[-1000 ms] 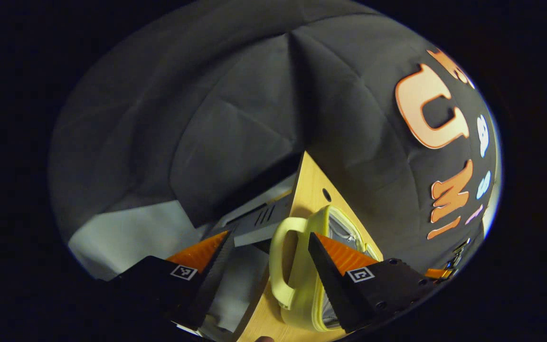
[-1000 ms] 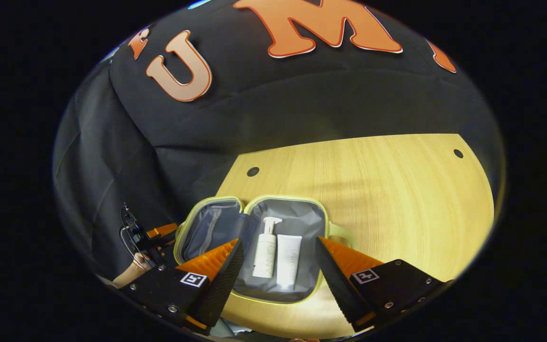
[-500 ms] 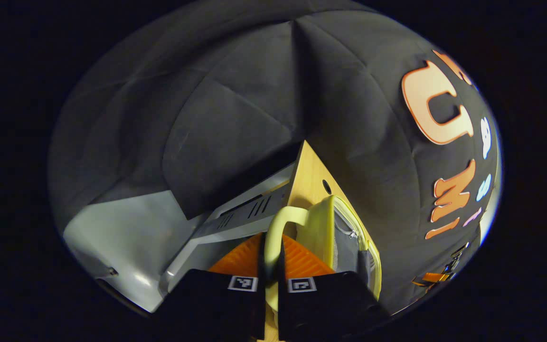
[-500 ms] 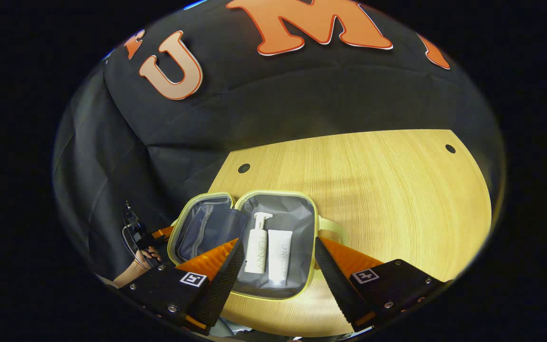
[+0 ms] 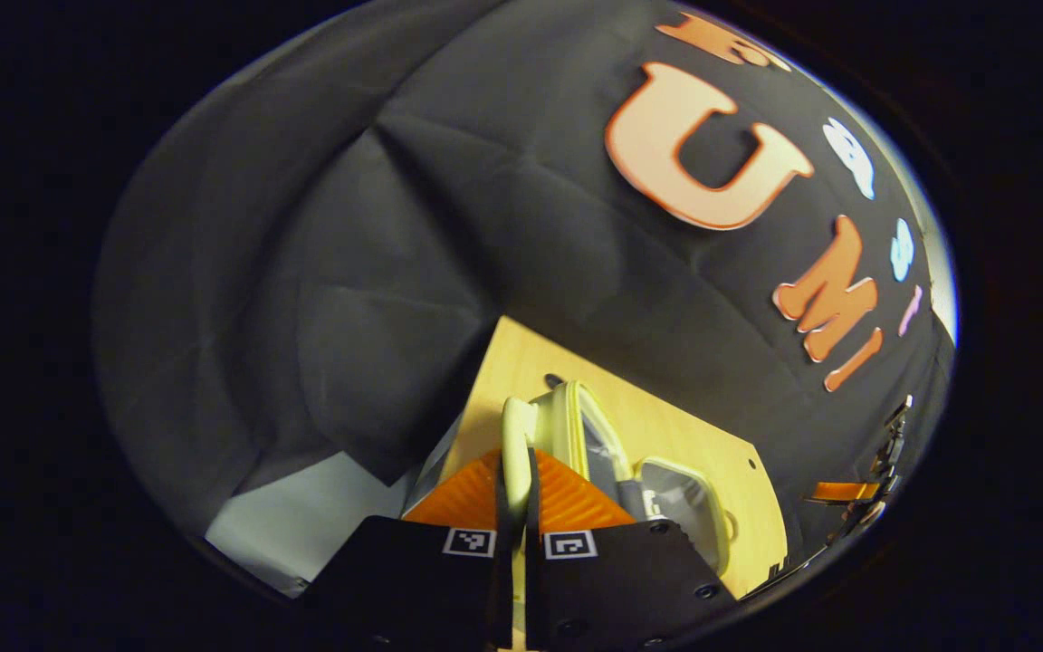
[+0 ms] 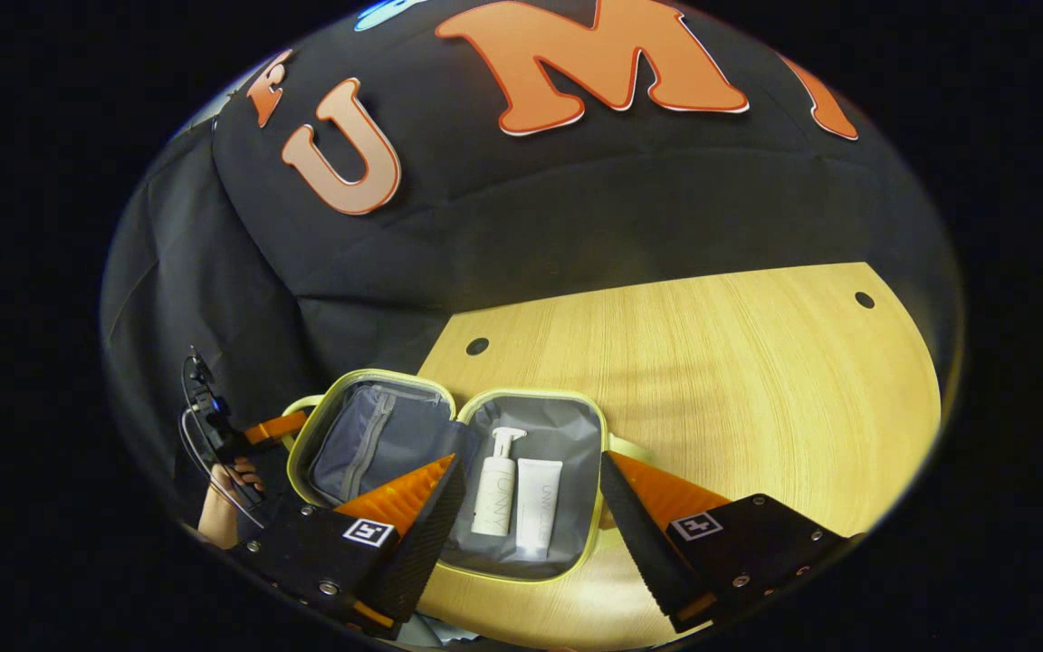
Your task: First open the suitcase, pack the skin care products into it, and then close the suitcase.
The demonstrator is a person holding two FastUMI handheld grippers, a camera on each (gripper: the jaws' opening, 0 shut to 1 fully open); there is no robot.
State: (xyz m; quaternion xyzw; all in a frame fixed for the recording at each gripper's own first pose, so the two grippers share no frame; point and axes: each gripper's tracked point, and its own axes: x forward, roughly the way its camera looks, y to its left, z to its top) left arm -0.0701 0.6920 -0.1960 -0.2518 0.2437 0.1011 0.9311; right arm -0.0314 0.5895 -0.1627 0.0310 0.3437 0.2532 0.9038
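In the left gripper view, the left gripper (image 5: 514,471) is pinching the pale yellow handle (image 5: 512,430) of the suitcase (image 5: 576,426), both fingers (image 5: 463,489) clenched flat against it. The handle is rising straight out from between the fingertips, and the lid half it belongs to is standing tilted just beyond them.

In the right gripper view, the right gripper (image 6: 531,507) is hovering released, its fingers (image 6: 413,503) spread wide and gripping nothing. The open suitcase (image 6: 449,389) is lying on the wooden counter (image 6: 712,362), reaching from between the fingertips out past the left finger. Between the fingertips, a white pump bottle (image 6: 494,480) and a white tube (image 6: 537,505) are lying side by side, touching, in the grey-lined half. Past the left finger, a hand (image 6: 218,498) is holding the other gripper at the lid's handle.
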